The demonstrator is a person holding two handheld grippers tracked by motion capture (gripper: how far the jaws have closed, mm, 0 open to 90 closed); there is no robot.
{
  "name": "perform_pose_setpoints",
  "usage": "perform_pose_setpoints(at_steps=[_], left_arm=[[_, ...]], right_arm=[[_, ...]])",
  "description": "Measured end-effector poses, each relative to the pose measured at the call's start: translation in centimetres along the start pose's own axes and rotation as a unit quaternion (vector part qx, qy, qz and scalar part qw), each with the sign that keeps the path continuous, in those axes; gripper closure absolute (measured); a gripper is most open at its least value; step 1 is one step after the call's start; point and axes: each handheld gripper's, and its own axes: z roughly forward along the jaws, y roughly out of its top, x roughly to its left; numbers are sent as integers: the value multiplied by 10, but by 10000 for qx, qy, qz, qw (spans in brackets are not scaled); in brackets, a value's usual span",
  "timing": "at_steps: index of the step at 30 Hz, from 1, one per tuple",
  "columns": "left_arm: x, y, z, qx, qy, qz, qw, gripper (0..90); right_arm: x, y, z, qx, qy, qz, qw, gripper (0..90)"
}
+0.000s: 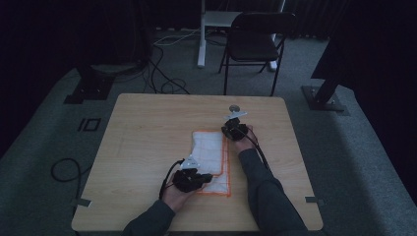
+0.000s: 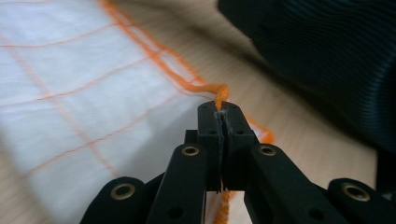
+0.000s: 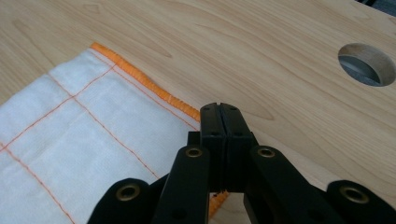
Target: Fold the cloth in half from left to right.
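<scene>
Cloth (image 1: 210, 156), white with orange grid, lying folded mid-worktop (image 1: 147, 128). Left hand-held gripper (image 1: 202, 178) pinching near orange hem (image 2: 221, 95); right hand-held gripper (image 1: 231, 129) clamping far right corner, jaws closed together.

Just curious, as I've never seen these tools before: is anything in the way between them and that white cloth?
Nothing visible. The left tool is shut on the cloth's orange edge at a near corner, and the right tool is shut on its far corner. Around it is bare table.
</scene>
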Motion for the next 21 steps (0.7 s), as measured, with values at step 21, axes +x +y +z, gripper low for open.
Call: perform_pose_setpoints(at_steps=[21], left_arm=[[-14, 7, 12, -164, -348, 82, 9992, 736]], right_arm=[[-8, 1, -3, 167, -185, 39, 9997, 708]])
